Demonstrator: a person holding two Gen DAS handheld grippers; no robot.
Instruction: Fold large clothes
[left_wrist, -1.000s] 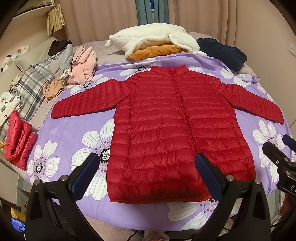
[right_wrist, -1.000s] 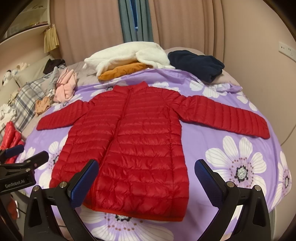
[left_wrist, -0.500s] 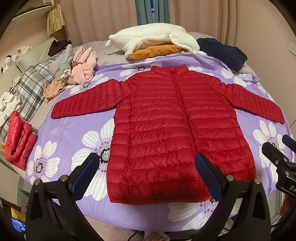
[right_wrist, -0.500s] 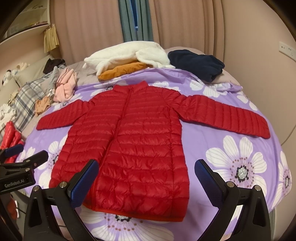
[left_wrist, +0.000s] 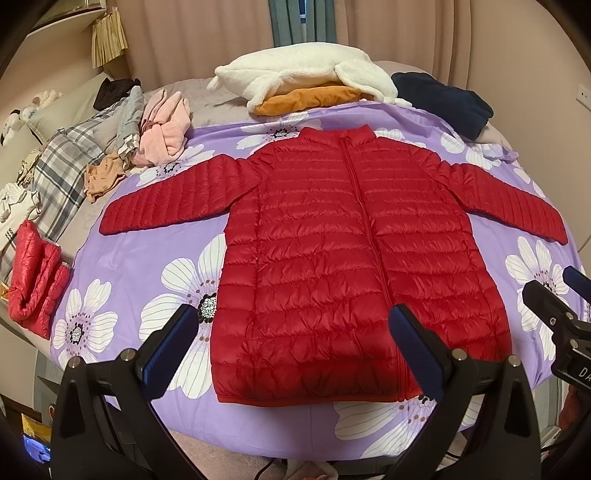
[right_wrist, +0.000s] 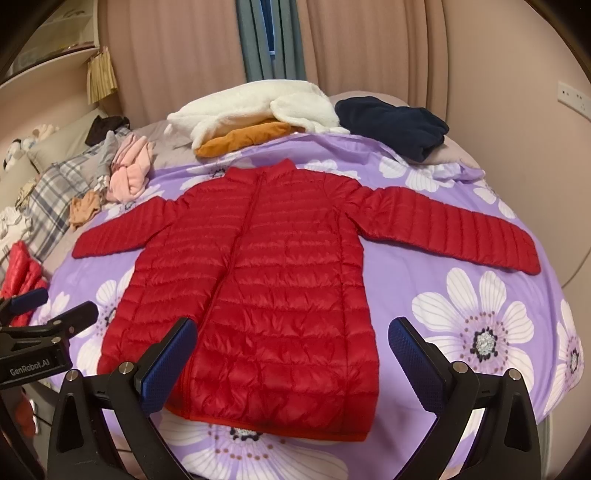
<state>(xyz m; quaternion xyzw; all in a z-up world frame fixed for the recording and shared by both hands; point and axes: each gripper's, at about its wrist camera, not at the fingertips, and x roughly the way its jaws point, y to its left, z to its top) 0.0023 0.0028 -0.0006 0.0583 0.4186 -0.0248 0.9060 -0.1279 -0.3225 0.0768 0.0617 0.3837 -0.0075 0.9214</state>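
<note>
A red quilted jacket lies flat and face up on a purple sheet printed with white flowers, zipped shut, collar at the far end and hem at the near end, both sleeves stretched out to the sides; nothing grips it. The left gripper hovers over the jacket's near hem, jaws spread wide and empty, one blue pad off the jacket's left edge over the sheet, the other over the zip line near the hem; the right gripper hangs likewise above the hem, jaws wide and holding nothing, its left pad above the zip and its right pad beyond the jacket's right edge; each gripper shows at the edge of the other's view, the two just beside one another at the hem end. Beyond the jacket's collar sits a white fleece garment piled on an orange one, and to the right of these, past the jacket's right shoulder, a dark navy garment; past the jacket's left sleeve lie a pink bundle, a small tan piece and a grey plaid cloth; nearer than that sleeve's cuff, off the sheet's edge, a second red padded item lies folded up; behind everything beyond the collar hang pale pink curtains.
</note>
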